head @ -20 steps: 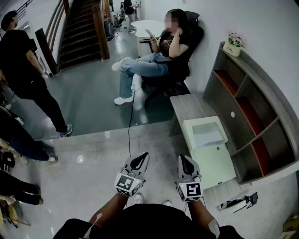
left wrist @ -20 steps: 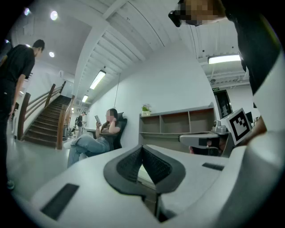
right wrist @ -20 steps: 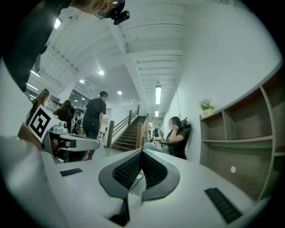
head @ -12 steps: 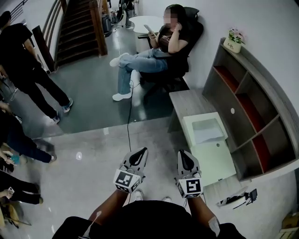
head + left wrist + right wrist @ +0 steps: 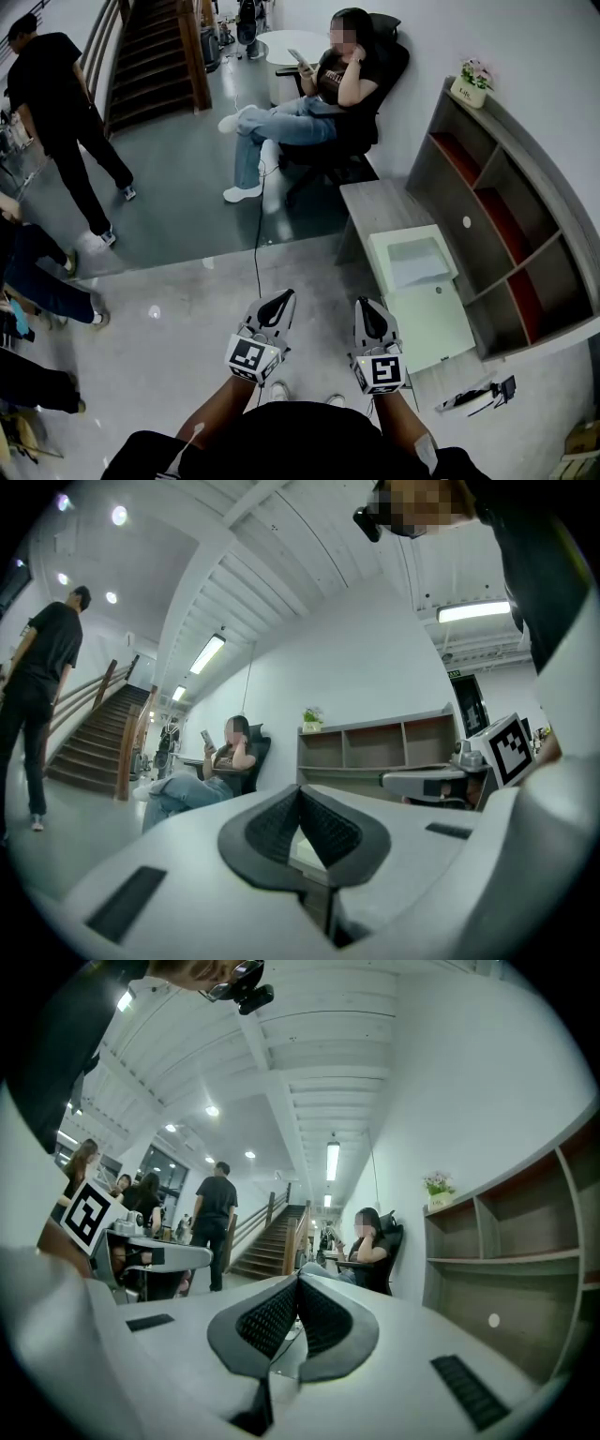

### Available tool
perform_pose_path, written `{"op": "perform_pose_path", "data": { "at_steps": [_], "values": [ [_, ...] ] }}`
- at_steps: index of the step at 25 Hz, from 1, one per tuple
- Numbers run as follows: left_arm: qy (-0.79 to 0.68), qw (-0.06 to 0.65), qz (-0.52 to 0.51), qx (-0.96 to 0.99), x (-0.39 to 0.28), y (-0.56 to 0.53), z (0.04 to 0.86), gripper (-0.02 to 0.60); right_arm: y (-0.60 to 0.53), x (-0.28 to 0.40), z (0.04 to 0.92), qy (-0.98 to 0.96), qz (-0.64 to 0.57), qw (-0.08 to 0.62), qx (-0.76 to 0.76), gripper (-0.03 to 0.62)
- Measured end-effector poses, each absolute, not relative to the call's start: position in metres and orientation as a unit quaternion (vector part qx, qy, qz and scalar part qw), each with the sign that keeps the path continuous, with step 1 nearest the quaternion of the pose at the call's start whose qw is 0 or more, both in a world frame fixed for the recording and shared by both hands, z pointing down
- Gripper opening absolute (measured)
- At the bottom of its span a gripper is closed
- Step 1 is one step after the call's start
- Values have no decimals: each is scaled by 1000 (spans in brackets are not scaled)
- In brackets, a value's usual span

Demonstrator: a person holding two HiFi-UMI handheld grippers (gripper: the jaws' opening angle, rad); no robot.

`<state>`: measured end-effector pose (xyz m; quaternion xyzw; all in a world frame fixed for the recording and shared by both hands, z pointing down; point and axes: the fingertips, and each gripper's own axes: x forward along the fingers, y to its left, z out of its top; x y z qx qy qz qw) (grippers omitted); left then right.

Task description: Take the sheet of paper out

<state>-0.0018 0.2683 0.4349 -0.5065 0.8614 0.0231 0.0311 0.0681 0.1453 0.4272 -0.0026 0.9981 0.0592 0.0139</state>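
A white sheet of paper (image 5: 415, 265) lies in the top tray of a white printer (image 5: 433, 323), which stands on a low grey bench (image 5: 384, 211) ahead and to the right. Both grippers are held level in front of the person's body, well short of the printer. The left gripper (image 5: 281, 300) is shut and holds nothing; in the left gripper view (image 5: 300, 794) its pads meet at the tips. My right gripper (image 5: 364, 307) is also shut and empty, and the pads touch in the right gripper view (image 5: 298, 1283).
A grey shelf unit (image 5: 506, 216) with a potted plant (image 5: 469, 86) stands against the right wall. One person sits in a black chair (image 5: 328, 94) beyond the bench. Another person (image 5: 66, 112) walks at far left. A cable (image 5: 260, 234) runs across the floor.
The standing person at the left has walked further away toward the stairs. Both grippers have stayed in about the same place, shut.
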Motion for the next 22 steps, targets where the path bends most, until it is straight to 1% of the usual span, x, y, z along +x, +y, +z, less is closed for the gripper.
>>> {"op": "perform_pose_path", "data": {
  "at_steps": [6, 15, 22],
  "values": [
    [857, 29, 23, -514, -17, 277, 438, 6, 155, 52, 430, 997, 70, 29, -5, 21],
    [847, 28, 26, -531, -40, 308, 444, 6, 183, 35, 431, 997, 49, 47, -28, 21],
    [842, 30, 33, -538, -53, 321, 448, 6, 197, 30, 425, 996, 53, 53, -47, 21]
  ]
}}
